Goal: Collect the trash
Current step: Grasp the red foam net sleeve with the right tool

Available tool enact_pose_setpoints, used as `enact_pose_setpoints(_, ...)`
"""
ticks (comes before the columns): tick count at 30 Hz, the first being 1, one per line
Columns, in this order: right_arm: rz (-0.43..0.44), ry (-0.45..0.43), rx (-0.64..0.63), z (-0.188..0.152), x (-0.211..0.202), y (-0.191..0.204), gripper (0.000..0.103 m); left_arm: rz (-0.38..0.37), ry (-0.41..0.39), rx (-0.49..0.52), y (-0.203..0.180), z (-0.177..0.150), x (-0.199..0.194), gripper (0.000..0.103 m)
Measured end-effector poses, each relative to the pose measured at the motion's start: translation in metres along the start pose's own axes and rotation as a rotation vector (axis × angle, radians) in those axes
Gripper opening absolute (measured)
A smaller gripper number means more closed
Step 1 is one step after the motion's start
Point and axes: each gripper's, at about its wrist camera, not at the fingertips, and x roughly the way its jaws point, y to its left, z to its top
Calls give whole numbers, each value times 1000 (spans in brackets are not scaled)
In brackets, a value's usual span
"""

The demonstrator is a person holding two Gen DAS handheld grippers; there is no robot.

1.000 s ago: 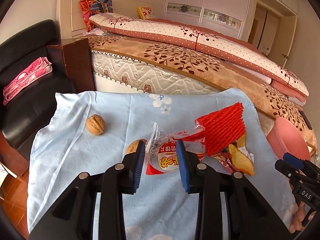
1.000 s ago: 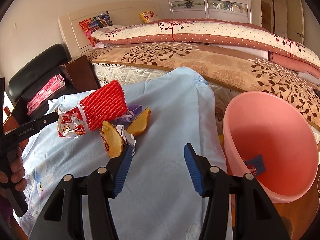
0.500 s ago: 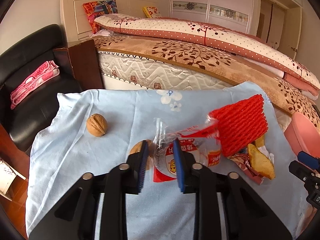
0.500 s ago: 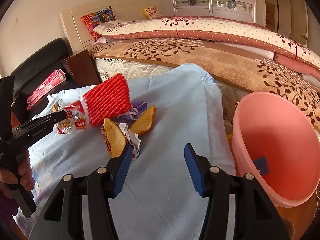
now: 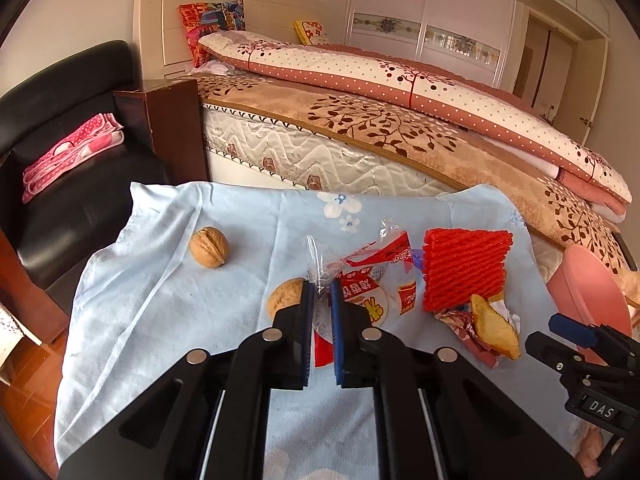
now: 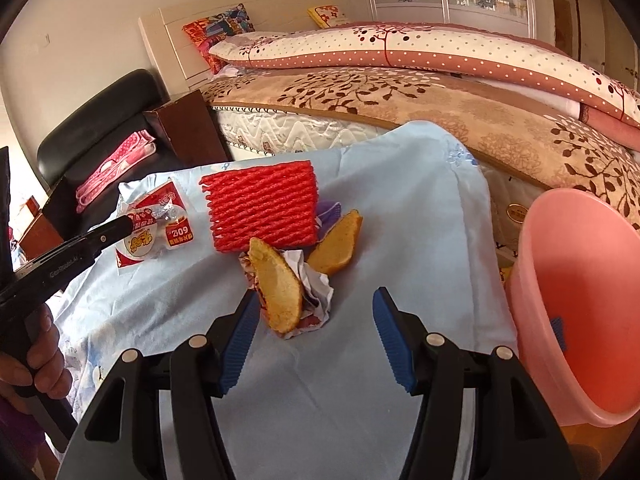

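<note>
The left gripper points down at a slant over the tabletop with the light blue flowered cloth. Its jaws have just been closing, and now they pinch the clear end of the red and white plastic snack wrapper. The wrapper lies on the cloth, long way across, and its red end points at the red foam fruit net just beside it. A brown walnut sits off to the left, and another walnut sits right beside the left finger. The right gripper also tilts down over the cloth. Its jaws have just been opening a little and stand wide with nothing between them. Just in front of them lies a yellow-brown peel piece on crumpled paper. The pink plastic bucket stands at the right of the tabletop, near the bed.
</note>
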Motion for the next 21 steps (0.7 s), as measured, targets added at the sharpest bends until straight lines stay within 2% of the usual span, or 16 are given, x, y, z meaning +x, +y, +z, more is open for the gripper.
enact_pose_setpoints(9,-4,-12,-66,6,5,18,57,8,2,-27,6,-5,-13,8)
enact_pose_setpoints(14,28,-52,-51,40,5,17,57,2,2,-28,6,-5,-16,8)
enact_pose_setpoints(21,44,8,-48,68,48,14,60,1,7,-38,8,-8,-23,8)
